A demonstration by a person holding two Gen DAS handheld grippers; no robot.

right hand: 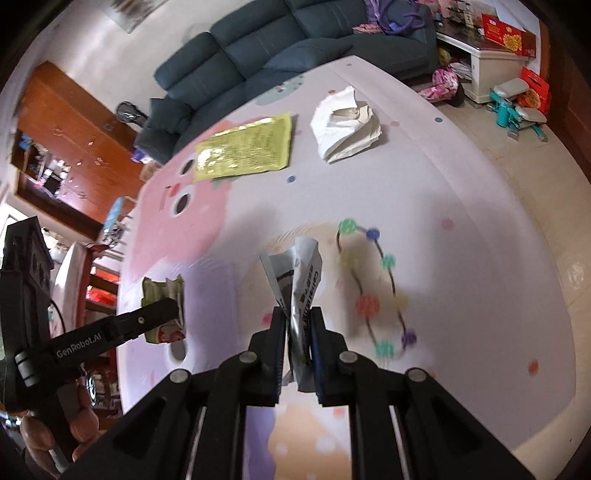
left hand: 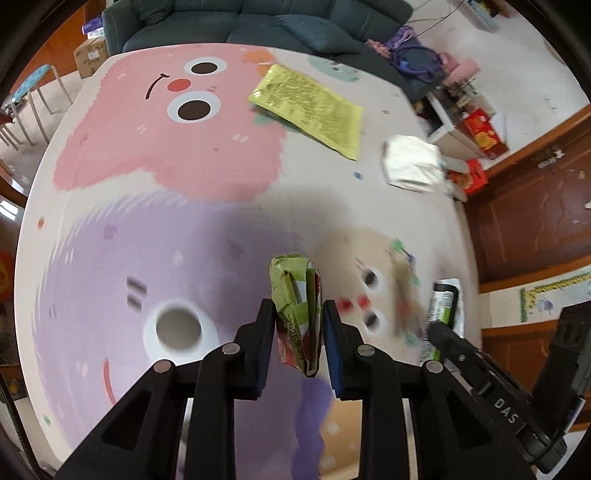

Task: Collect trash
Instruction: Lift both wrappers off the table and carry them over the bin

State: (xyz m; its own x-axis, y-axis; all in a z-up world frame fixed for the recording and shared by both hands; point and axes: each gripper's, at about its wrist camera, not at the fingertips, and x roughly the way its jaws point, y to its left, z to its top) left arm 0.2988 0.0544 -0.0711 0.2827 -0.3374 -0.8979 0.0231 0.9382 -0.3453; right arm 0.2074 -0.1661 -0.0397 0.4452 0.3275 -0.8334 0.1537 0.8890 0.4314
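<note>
My left gripper (left hand: 299,325) is shut on a crumpled green and red wrapper (left hand: 295,291), held a little above the cartoon-printed tablecloth (left hand: 166,221). My right gripper (right hand: 298,325) is shut on a crumpled white wrapper (right hand: 303,273) with black print. In the right wrist view the left gripper (right hand: 173,310) shows at the left with its green wrapper (right hand: 162,290). The left wrist view catches the right gripper (left hand: 441,326) at the lower right with the white wrapper (left hand: 445,299). On the far part of the table lie a flat yellow-green packet (left hand: 310,110) (right hand: 243,147) and a crumpled white paper (left hand: 410,162) (right hand: 345,123).
A dark blue sofa (left hand: 258,22) (right hand: 280,44) stands behind the table. Wooden cabinets (left hand: 535,206) and red boxes (left hand: 484,133) are on the right, a stool (left hand: 33,92) and a cardboard box (left hand: 90,55) on the left. The table's right edge (right hand: 480,177) drops to tiled floor.
</note>
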